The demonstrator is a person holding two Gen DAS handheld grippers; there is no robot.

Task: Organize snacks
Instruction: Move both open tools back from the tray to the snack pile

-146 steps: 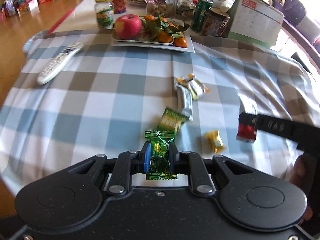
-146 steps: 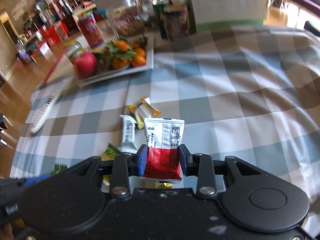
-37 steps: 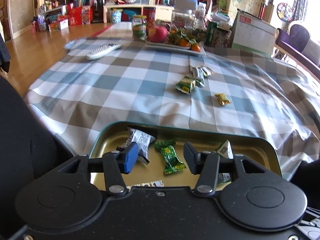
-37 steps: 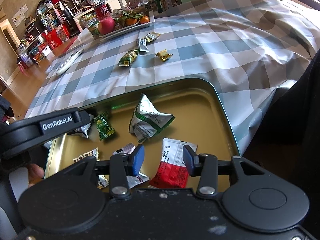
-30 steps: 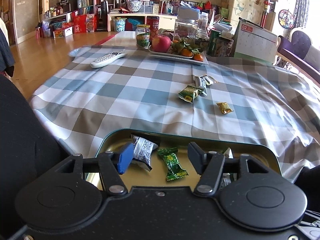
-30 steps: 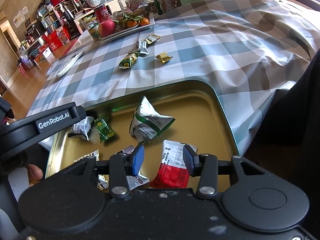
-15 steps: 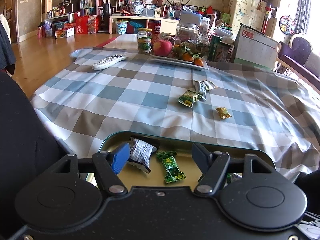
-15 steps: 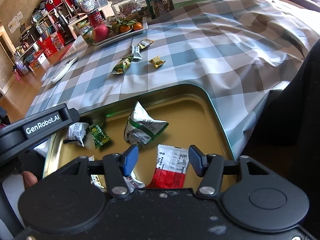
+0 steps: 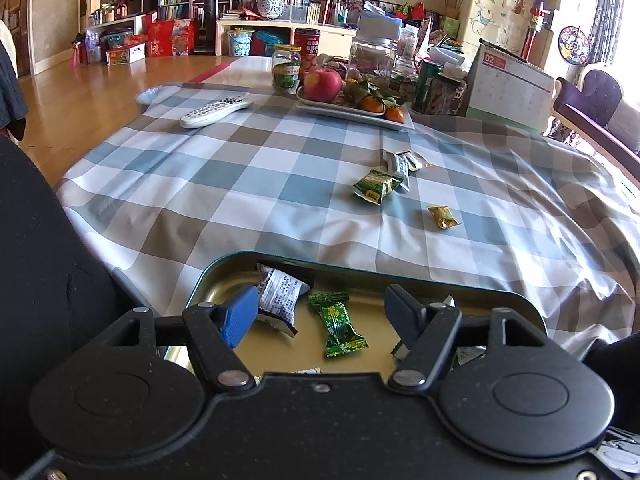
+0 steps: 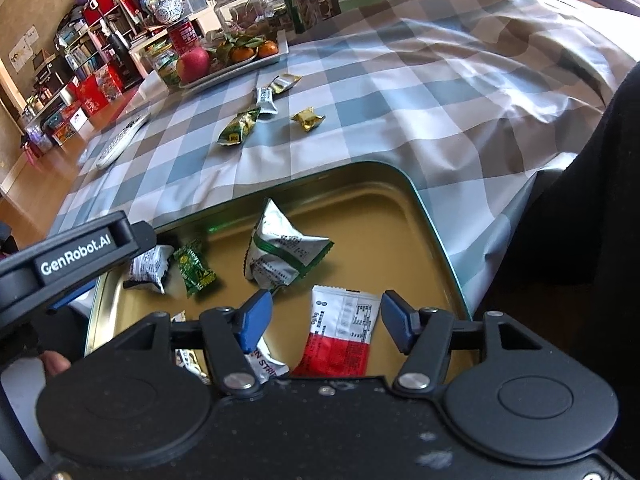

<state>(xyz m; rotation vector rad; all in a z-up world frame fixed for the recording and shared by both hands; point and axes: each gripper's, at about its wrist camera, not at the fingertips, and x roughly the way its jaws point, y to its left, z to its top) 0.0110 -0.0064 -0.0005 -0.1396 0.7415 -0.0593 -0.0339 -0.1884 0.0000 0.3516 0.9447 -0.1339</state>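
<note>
A gold tin (image 9: 440, 276) sits at the near table edge. My left gripper (image 9: 320, 306) hangs open over it. A green candy (image 9: 338, 330) lies loose on the tin floor below the gap, beside a white packet (image 9: 280, 296). My right gripper (image 10: 326, 314) is over the same tin (image 10: 432, 216) with its jaws opening. A red-and-white packet (image 10: 340, 336) lies flat between them, untouched by either pad. A silver-green packet (image 10: 284, 254) lies further in. On the cloth lie a green packet (image 9: 376, 186), a silver bar (image 9: 396, 164) and a gold candy (image 9: 442, 216).
A fruit plate (image 9: 352, 110), jars, cans and a desk calendar (image 9: 508, 88) crowd the far end. A remote (image 9: 216, 110) lies far left on the checked tablecloth (image 9: 240, 200). Dark clothing of a person fills both lower sides.
Both grippers carried their snacks from the cloth to the tin and let go. Over the last second both sets of jaws spread wider, and the green candy and the red-and-white packet stayed put.
</note>
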